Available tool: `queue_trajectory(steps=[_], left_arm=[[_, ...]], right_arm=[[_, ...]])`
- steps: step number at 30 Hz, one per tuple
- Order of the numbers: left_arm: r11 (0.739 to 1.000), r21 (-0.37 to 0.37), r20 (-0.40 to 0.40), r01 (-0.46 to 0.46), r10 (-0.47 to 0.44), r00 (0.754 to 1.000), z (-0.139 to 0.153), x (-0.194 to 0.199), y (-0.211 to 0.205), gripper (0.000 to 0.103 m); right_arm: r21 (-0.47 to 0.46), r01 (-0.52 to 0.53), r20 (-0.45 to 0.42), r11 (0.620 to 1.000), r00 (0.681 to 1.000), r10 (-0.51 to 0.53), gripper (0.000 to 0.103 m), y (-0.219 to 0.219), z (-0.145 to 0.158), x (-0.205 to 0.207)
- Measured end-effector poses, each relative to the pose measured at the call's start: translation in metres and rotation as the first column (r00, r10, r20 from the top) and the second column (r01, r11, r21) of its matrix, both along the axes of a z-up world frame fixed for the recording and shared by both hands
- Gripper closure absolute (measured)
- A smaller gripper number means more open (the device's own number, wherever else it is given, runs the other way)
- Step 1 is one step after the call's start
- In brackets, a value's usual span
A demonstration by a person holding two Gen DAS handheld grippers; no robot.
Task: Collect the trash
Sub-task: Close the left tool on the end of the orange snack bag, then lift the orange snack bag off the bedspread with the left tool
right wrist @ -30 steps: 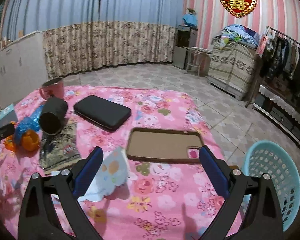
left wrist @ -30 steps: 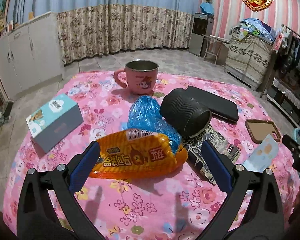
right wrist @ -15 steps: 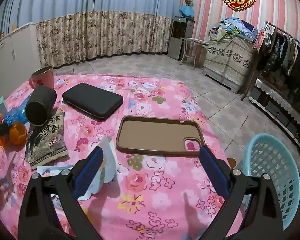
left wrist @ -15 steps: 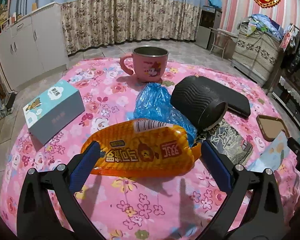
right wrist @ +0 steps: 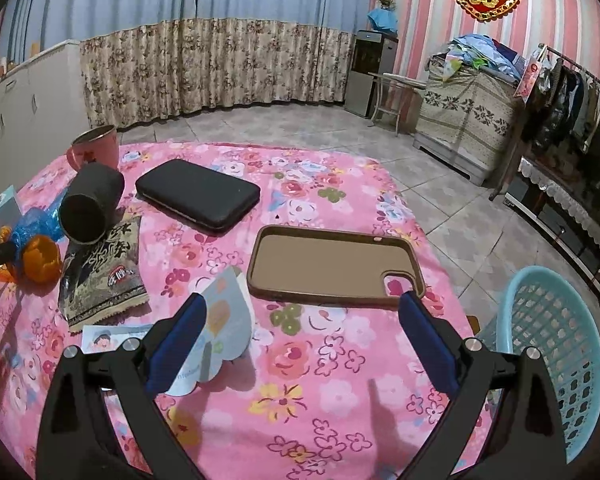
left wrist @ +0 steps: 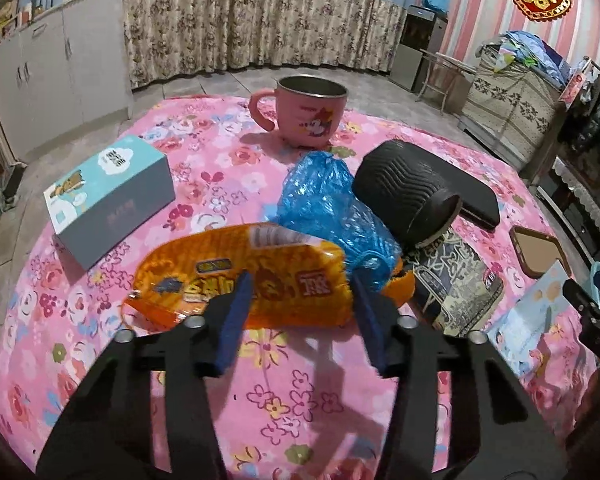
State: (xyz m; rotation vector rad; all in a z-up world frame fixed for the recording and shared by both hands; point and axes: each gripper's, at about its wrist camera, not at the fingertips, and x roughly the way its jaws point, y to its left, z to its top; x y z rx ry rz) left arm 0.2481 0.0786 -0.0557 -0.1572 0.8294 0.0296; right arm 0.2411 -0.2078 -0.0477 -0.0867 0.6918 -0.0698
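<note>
Left hand-held gripper (left wrist: 300, 294) is closing around the orange snack wrapper (left wrist: 240, 276) (pads not clearly pressing); right hand-held gripper (right wrist: 300, 332) stands released over the worktop (right wrist: 320, 392).

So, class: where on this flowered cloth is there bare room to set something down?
Free: the near cloth in front of the phone case, and between the pink mug and boxed carton. Crowded: around the orange wrapper, blue bag and black cup.

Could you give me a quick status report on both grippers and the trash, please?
Left gripper closing around orange snack wrapper. Right gripper open, empty. Blue plastic bag touching the wrapper.
</note>
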Motion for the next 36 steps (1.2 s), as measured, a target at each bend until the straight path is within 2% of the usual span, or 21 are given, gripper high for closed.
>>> queue_trajectory(steps=[1, 3, 6, 15, 18, 23, 25, 30, 32, 36], left_arm=[[1.000, 0.001, -0.004, 0.000, 0.000, 1.000, -0.001, 0.001, 0.000, 0.063], [1.000, -0.012, -0.020, 0.008, -0.008, 1.000, -0.006, 0.004, 0.001, 0.080], [0.999, -0.046, -0.035, 0.009, -0.011, 0.999, -0.009, 0.006, 0.005, 0.095], [0.996, -0.091, 0.015, -0.023, 0.025, 1.000, 0.009, -0.008, 0.021, 0.099], [0.995, -0.095, 0.009, -0.032, 0.033, 0.999, 0.010, -0.009, 0.026, 0.099], [0.996, -0.060, -0.028, -0.072, 0.070, 0.997, 0.005, -0.007, 0.040, 0.098], [0.992, -0.073, -0.051, -0.105, 0.101, 0.994, 0.001, -0.009, 0.050, 0.097], [0.988, -0.048, -0.064, -0.146, 0.142, 0.988, -0.001, -0.010, 0.061, 0.068], [0.988, -0.021, -0.057, -0.152, 0.151, 0.987, 0.000, -0.009, 0.060, 0.060], [0.986, 0.042, -0.052, -0.160, 0.162, 0.985, -0.002, -0.003, 0.058, 0.059]], right_arm=[[-0.002, -0.001, -0.002, 1.000, 1.000, 0.001, 0.008, 0.001, -0.001, 0.000], [-0.002, -0.002, -0.011, 1.000, 1.000, 0.002, 0.008, 0.001, -0.003, 0.001], [0.006, -0.003, -0.021, 1.000, 1.000, 0.003, 0.008, 0.000, -0.005, 0.001], [0.005, 0.001, -0.017, 1.000, 1.000, -0.001, 0.008, -0.003, -0.003, 0.000], [0.007, 0.001, -0.021, 1.000, 1.000, -0.001, 0.008, -0.003, -0.004, 0.001], [0.007, 0.001, -0.027, 1.000, 1.000, -0.001, 0.008, -0.003, -0.005, 0.002], [0.003, -0.001, -0.028, 1.000, 1.000, 0.001, 0.008, -0.002, -0.006, 0.002], [0.005, 0.001, -0.029, 1.000, 1.000, -0.001, 0.008, -0.002, -0.006, 0.002], [0.011, 0.004, -0.029, 1.000, 1.000, -0.004, 0.008, -0.003, -0.006, 0.002], [0.012, 0.002, -0.028, 1.000, 1.000, -0.001, 0.008, -0.003, -0.006, 0.002]])
